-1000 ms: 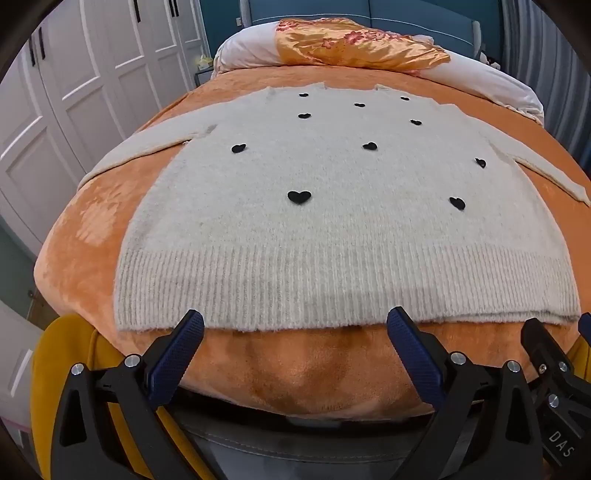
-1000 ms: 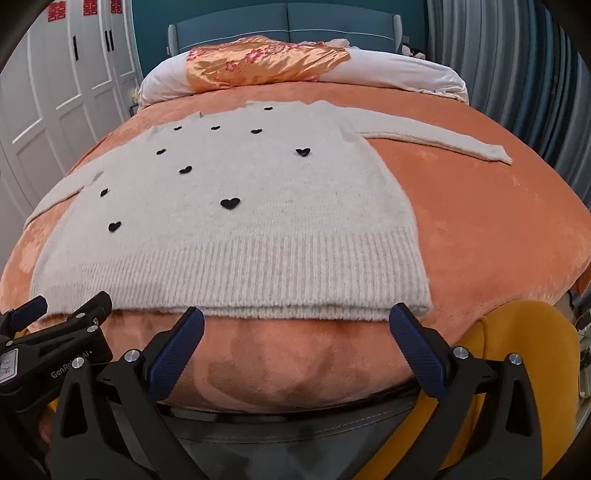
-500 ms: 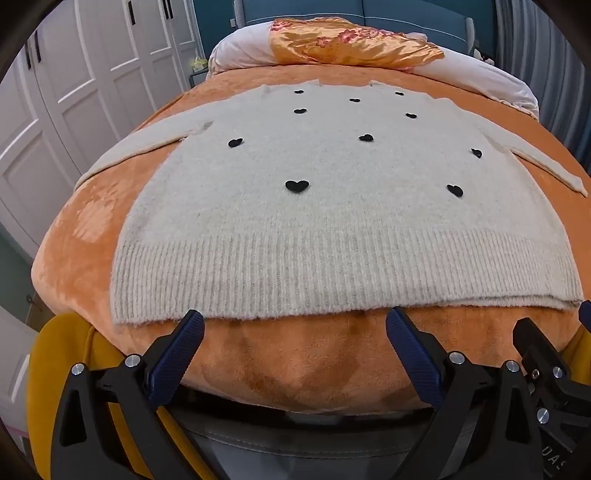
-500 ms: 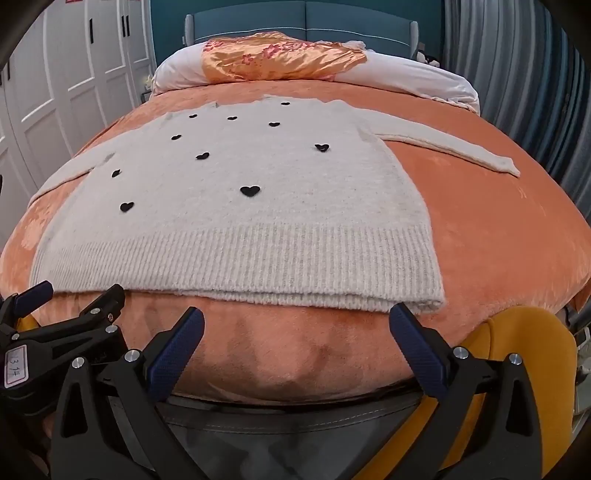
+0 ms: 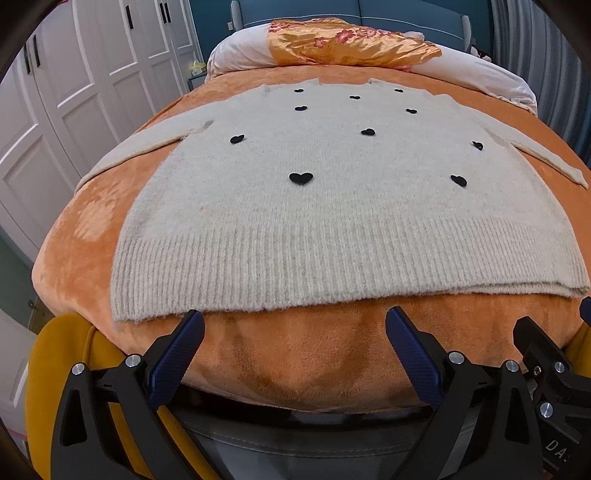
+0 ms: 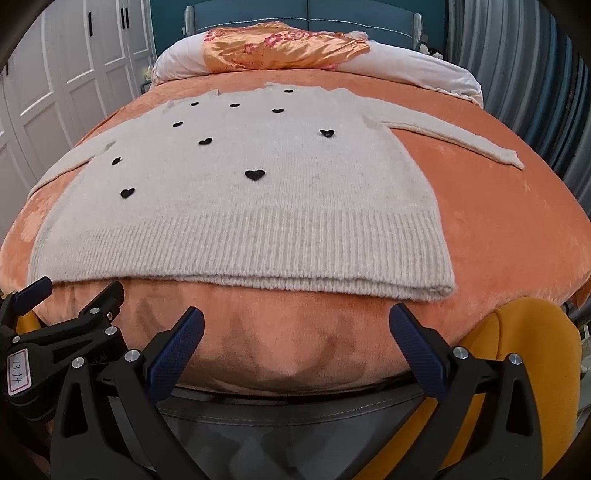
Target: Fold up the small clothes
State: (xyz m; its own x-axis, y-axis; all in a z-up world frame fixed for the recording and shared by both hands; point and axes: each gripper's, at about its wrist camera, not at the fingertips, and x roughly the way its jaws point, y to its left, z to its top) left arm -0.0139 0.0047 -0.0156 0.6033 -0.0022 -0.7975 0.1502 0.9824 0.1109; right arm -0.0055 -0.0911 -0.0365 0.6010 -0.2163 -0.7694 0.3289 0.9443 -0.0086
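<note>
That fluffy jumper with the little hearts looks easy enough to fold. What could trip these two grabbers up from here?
The sweater is thick, and its ribbed hem shows two layers, so the open left gripper or right gripper might pinch only the top one. The hem lies near the rounded edge of the plush orange blanket, so jaws could snag that too. The long right sleeve lies spread out and may trail during a fold.

Home bedroom: bed (image 5: 92, 229) with orange blanket, pillows (image 5: 472, 74), blue headboard (image 6: 306, 14), white wardrobe doors (image 5: 74, 92).
</note>
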